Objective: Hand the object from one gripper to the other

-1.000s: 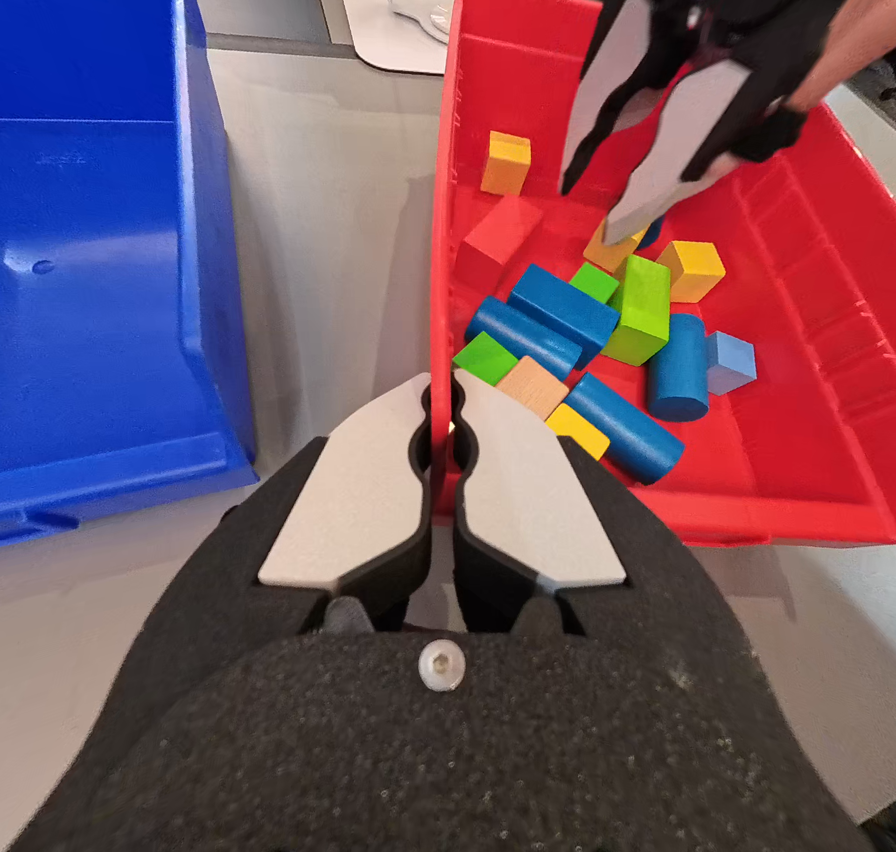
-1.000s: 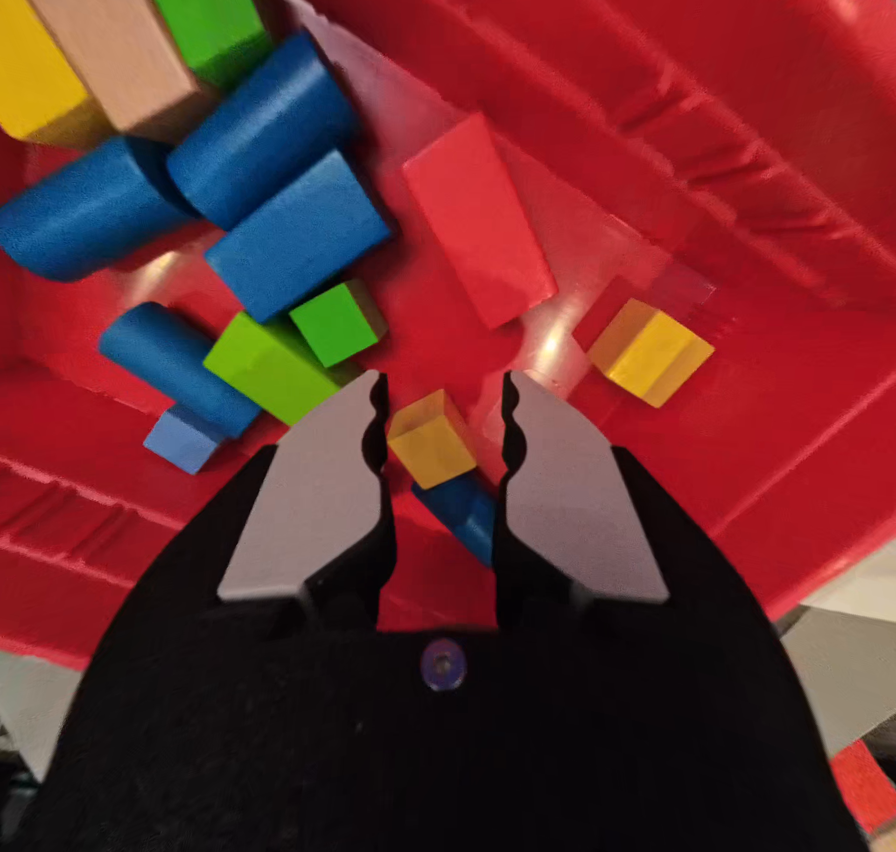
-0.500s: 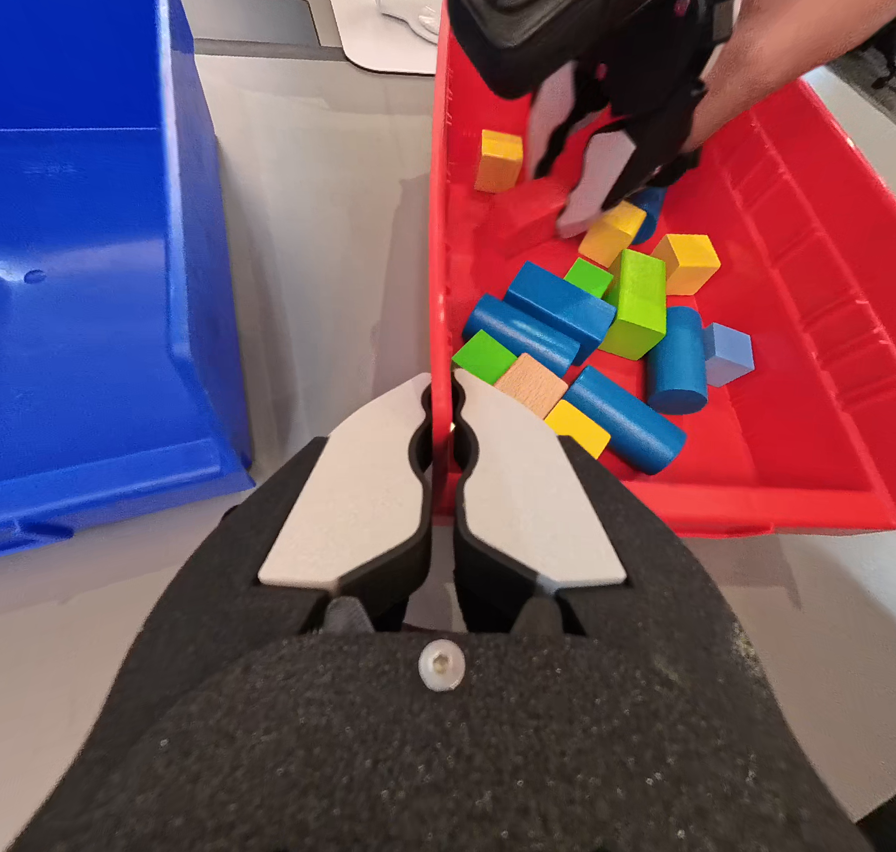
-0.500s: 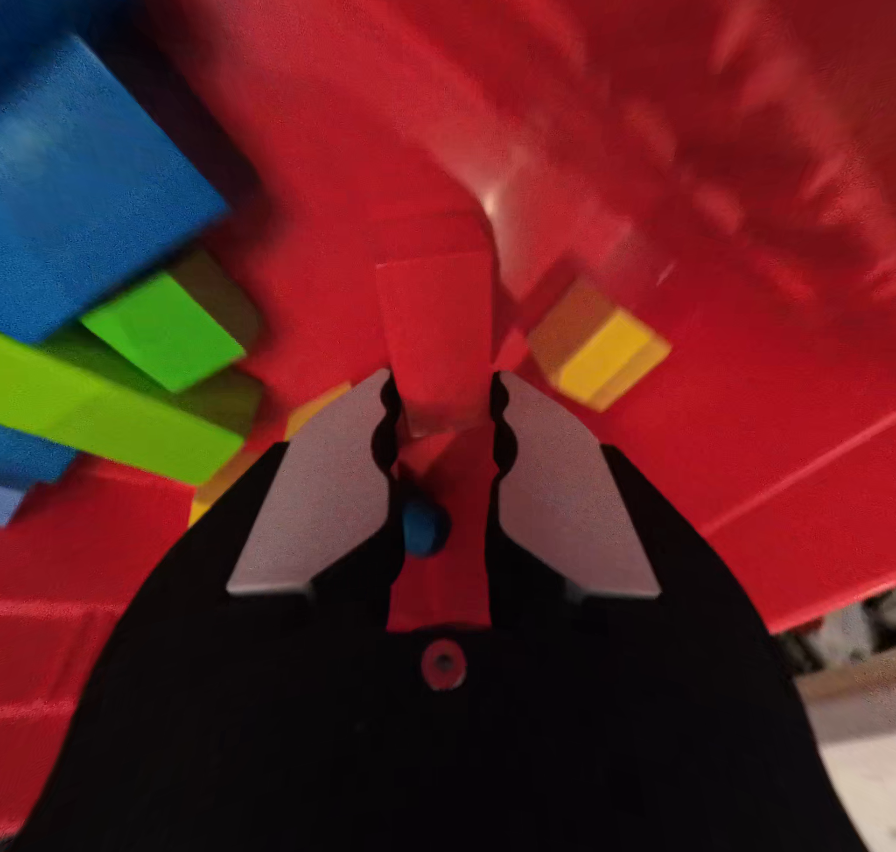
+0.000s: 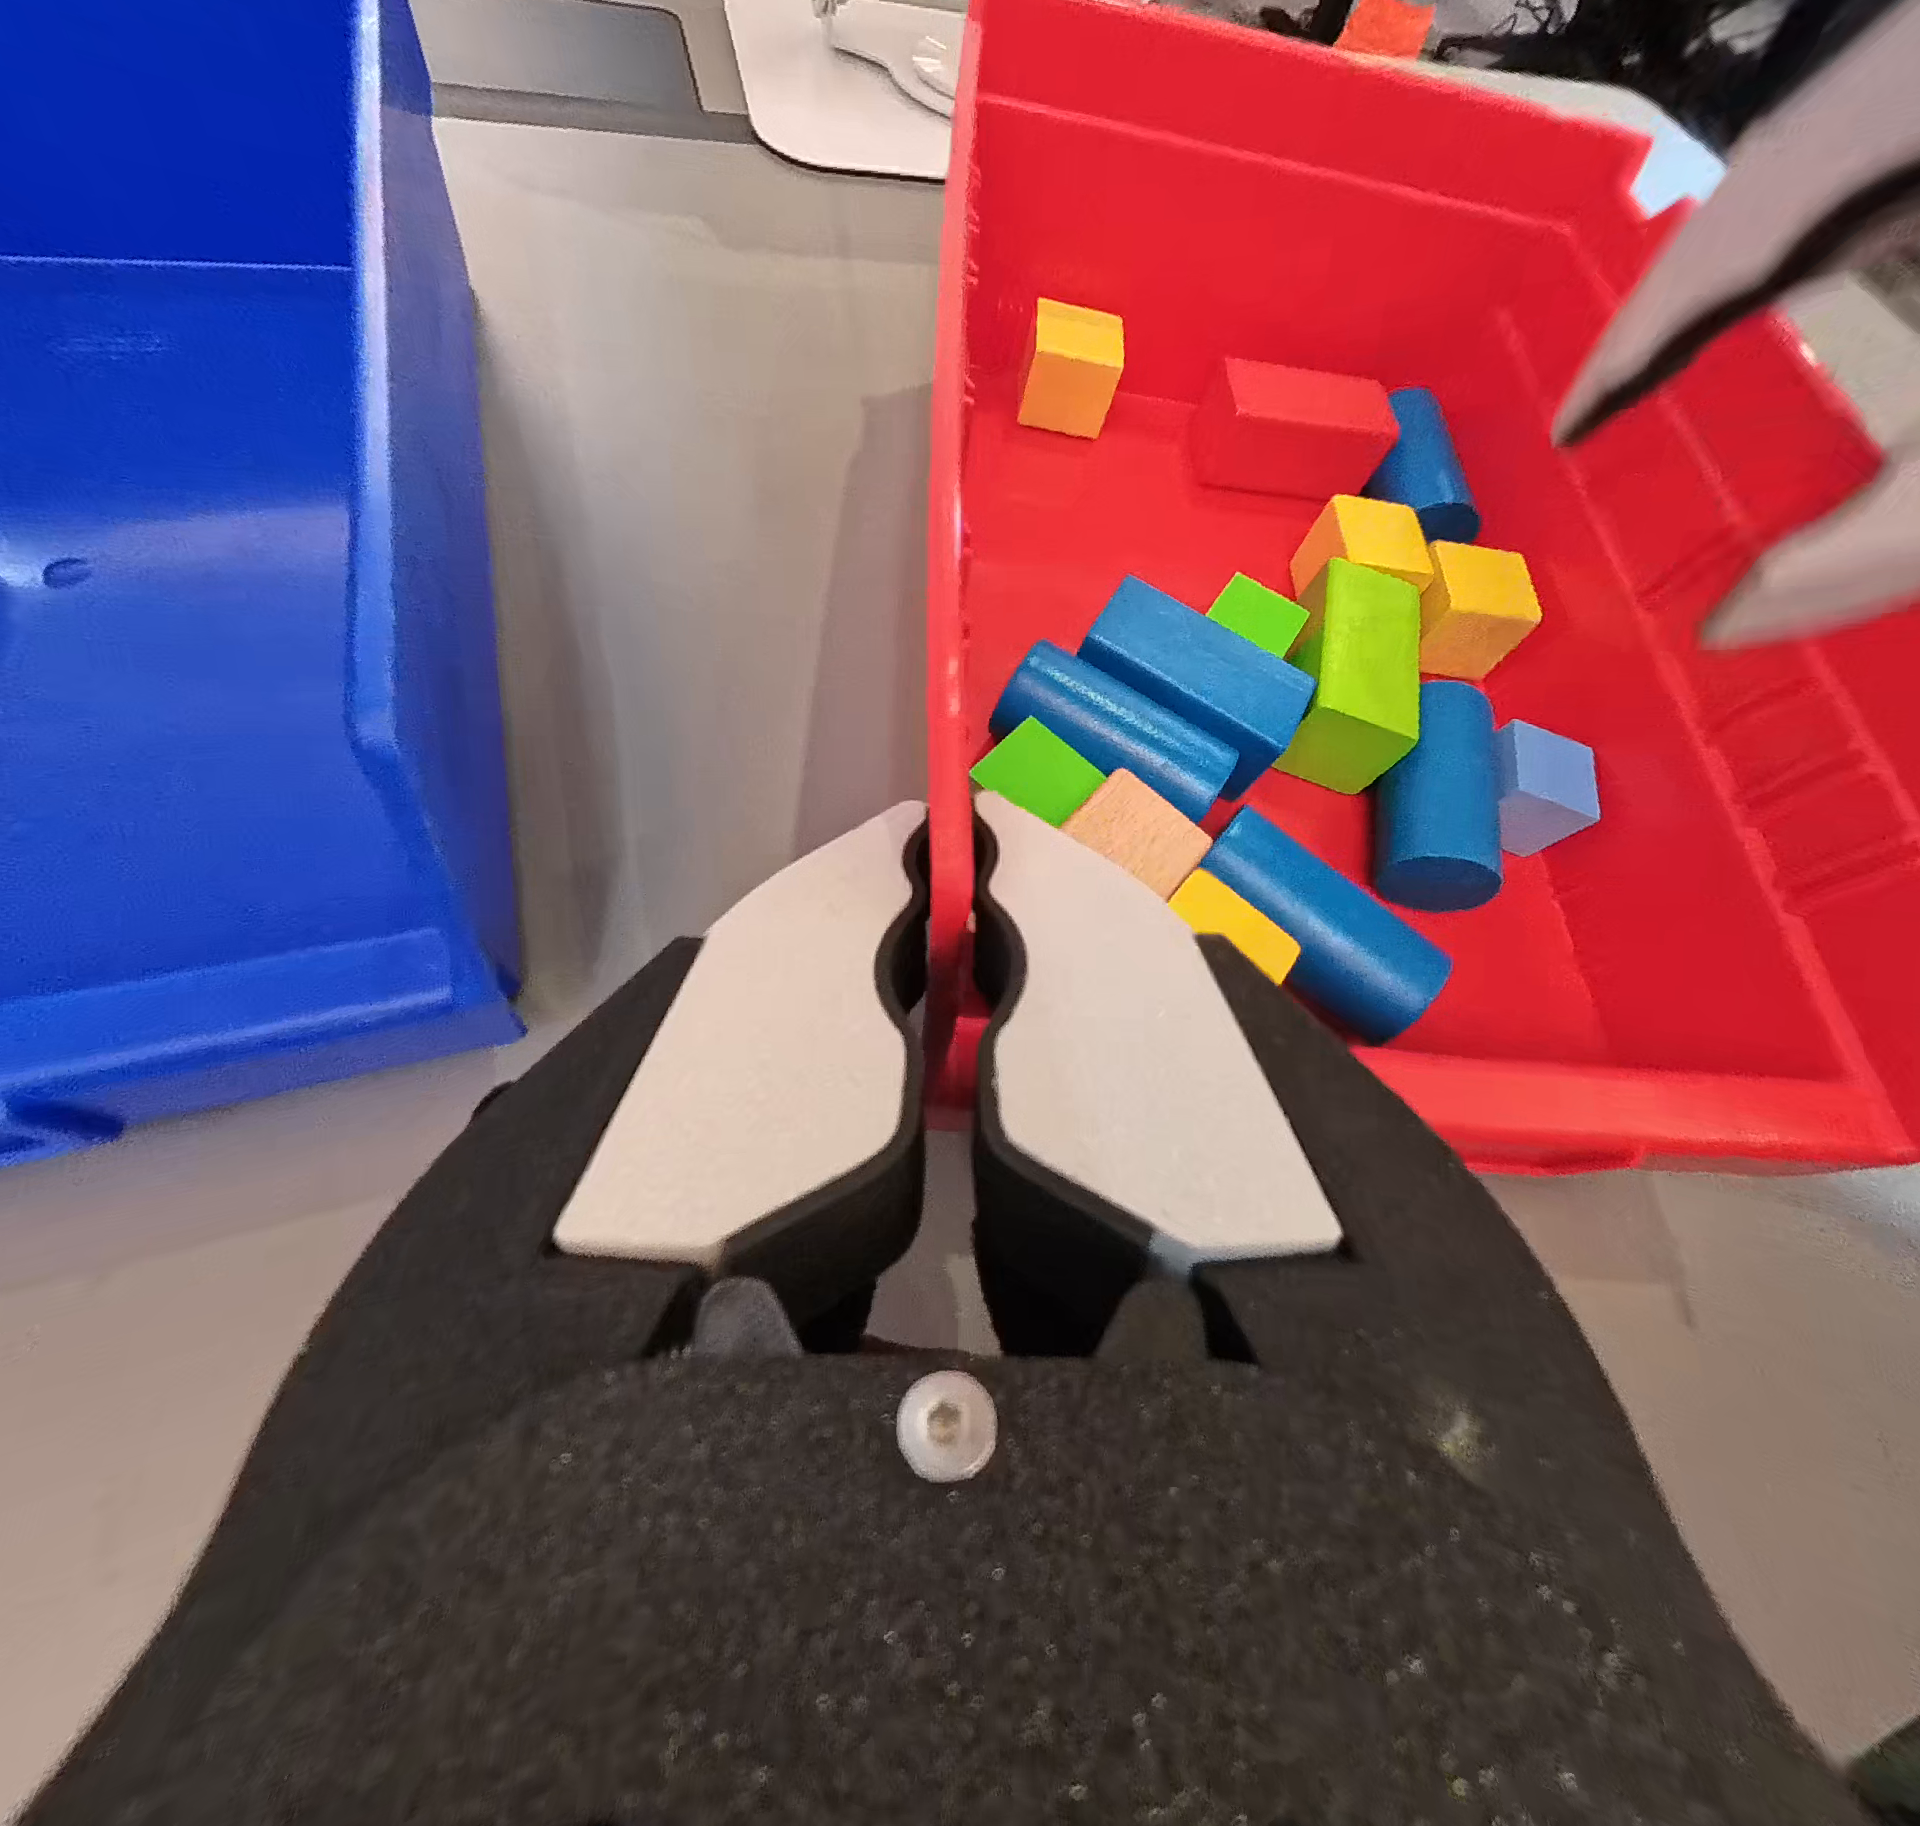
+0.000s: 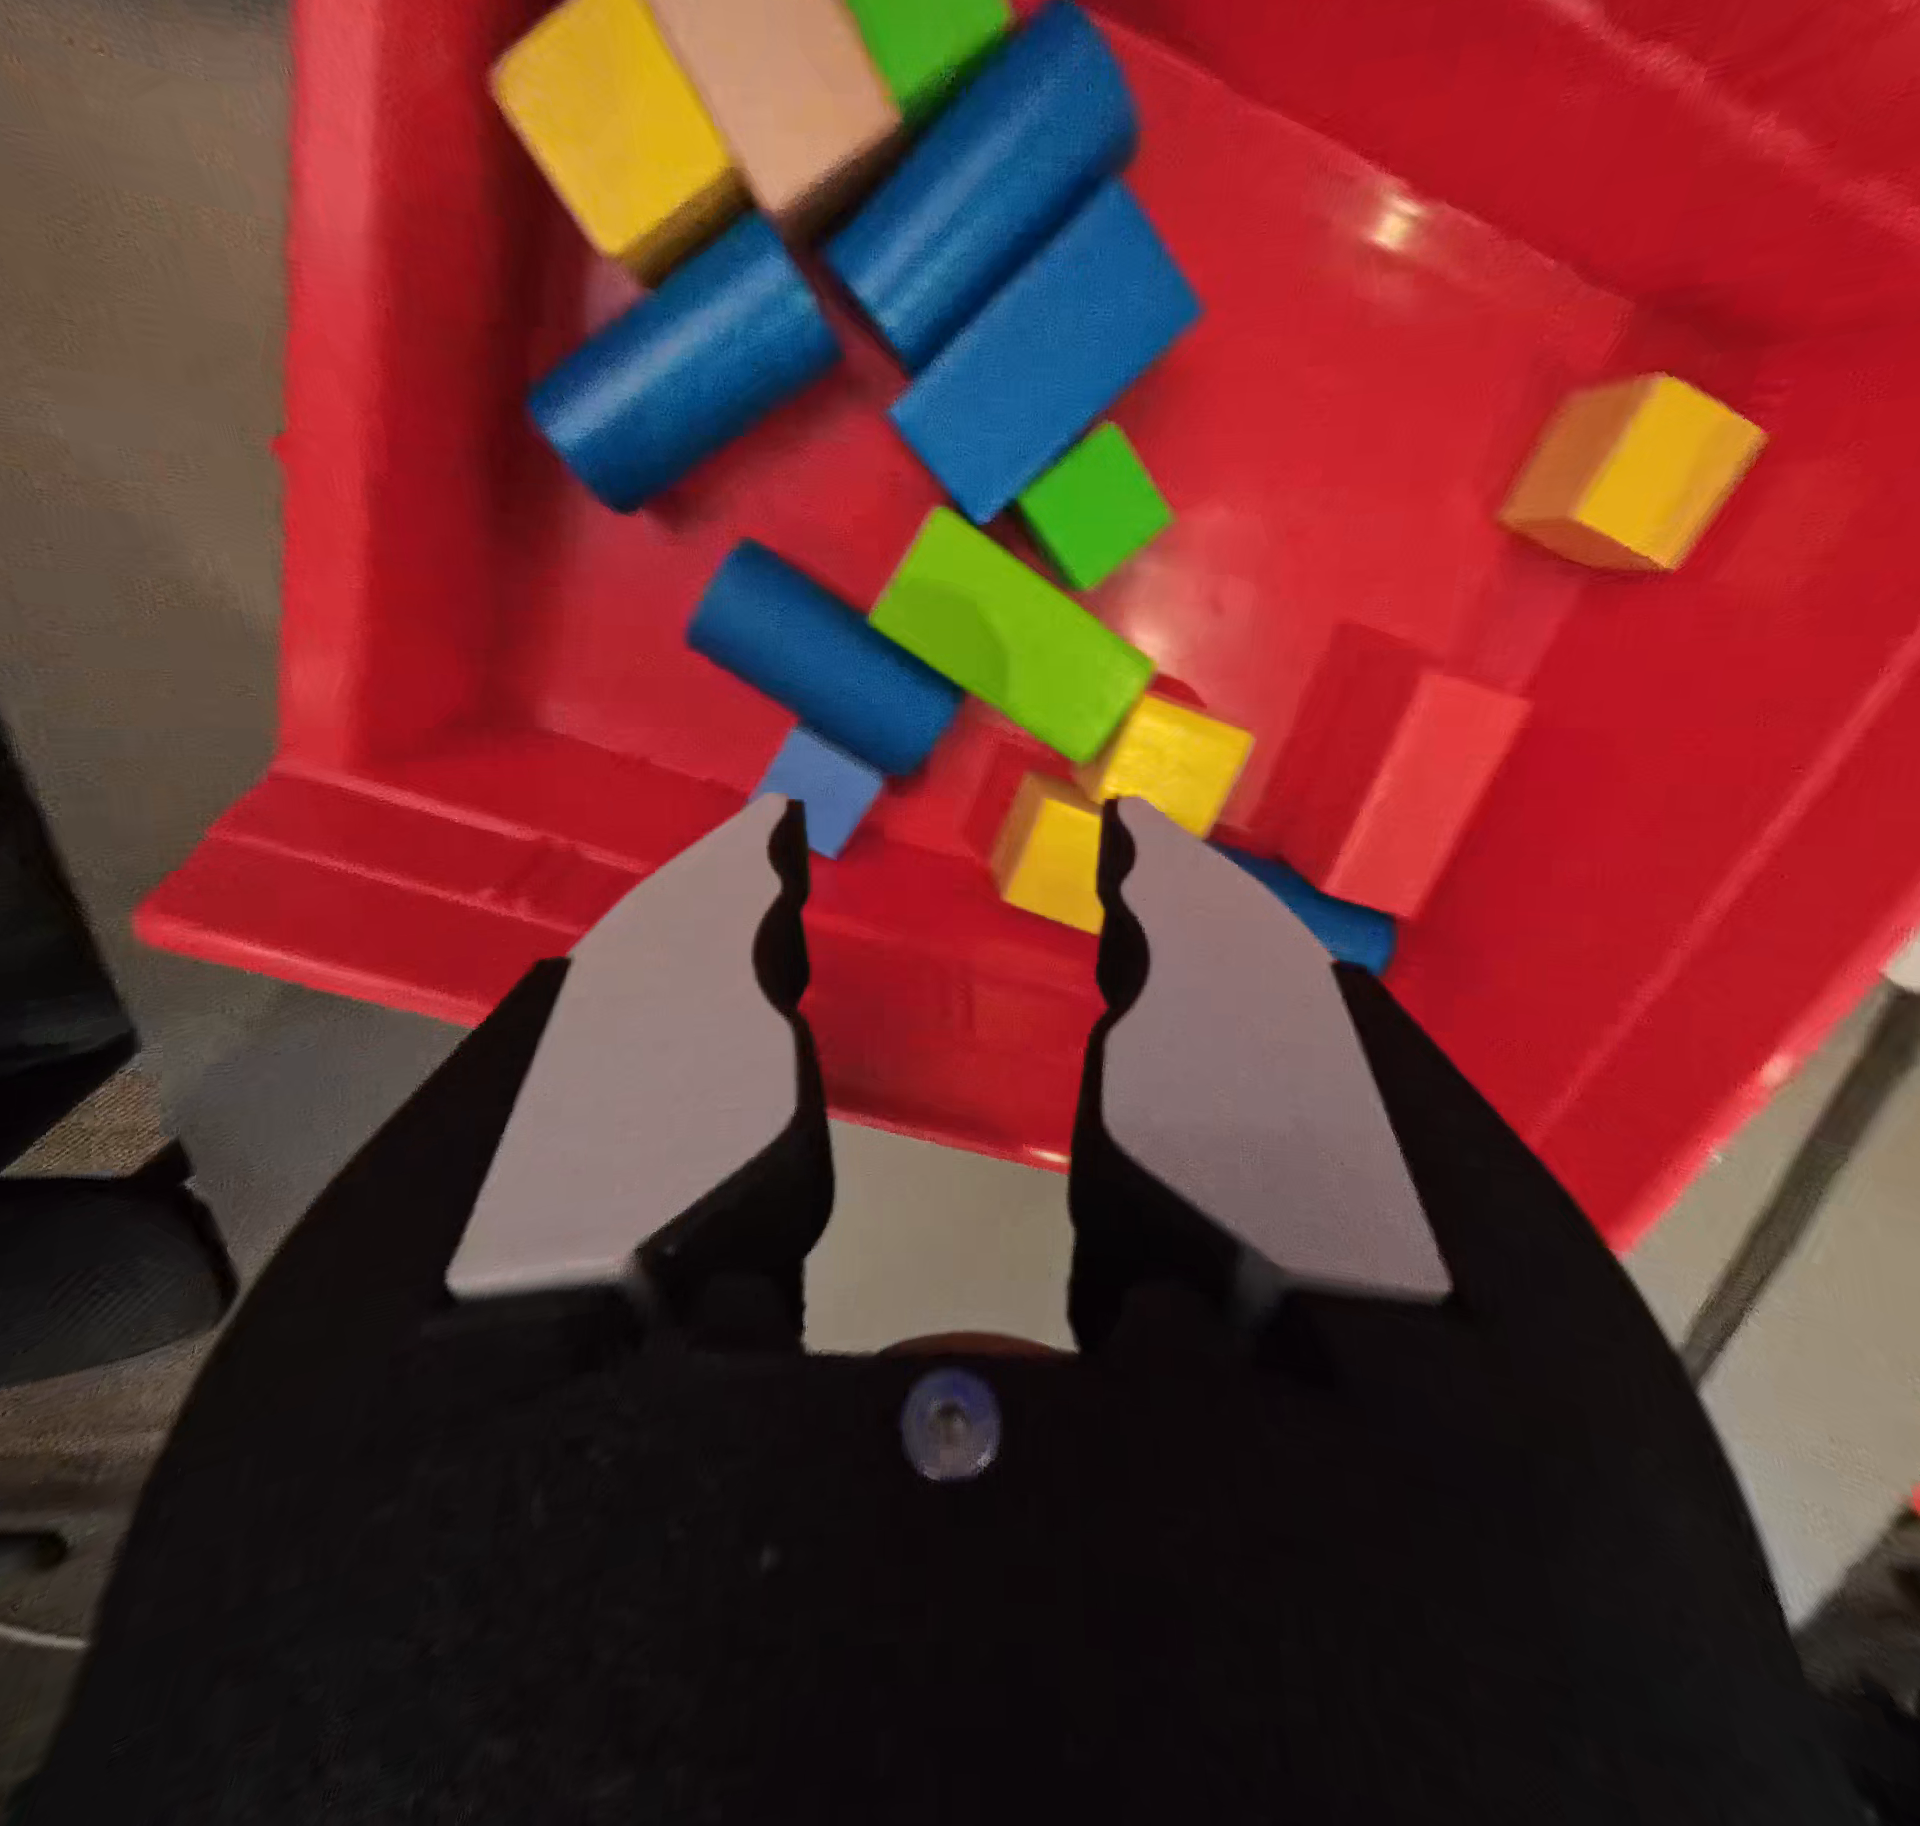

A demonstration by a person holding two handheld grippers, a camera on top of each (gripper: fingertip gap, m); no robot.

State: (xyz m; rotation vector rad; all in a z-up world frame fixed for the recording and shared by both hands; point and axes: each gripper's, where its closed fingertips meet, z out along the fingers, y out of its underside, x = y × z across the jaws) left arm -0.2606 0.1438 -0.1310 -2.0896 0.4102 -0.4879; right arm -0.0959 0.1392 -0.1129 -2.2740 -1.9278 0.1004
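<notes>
A red bin [image 5: 1247,218] holds several wooden blocks. A red block [image 5: 1294,426] lies near its back, beside a blue cylinder [image 5: 1429,467]. A pile of blue, green, yellow and plain wood blocks [image 5: 1351,675] fills the middle. My left gripper [image 5: 951,826] is shut on the bin's left wall near the front corner. My right gripper [image 6: 951,820] is open and empty, raised above the bin's edge [image 6: 416,903], with the red block [image 6: 1423,789] to its right. It also shows blurred in the left wrist view [image 5: 1642,540].
A blue bin [image 5: 208,529] stands to the left, with a strip of grey table [image 5: 686,529] between the two bins. A lone yellow-orange cube [image 5: 1070,368] sits at the red bin's back left. A white stand base [image 5: 831,93] lies behind.
My right gripper closed in around the red block, which now lies farther back and right. The gripper has since pulled up and away to the right, open and empty. My left gripper has not moved.
</notes>
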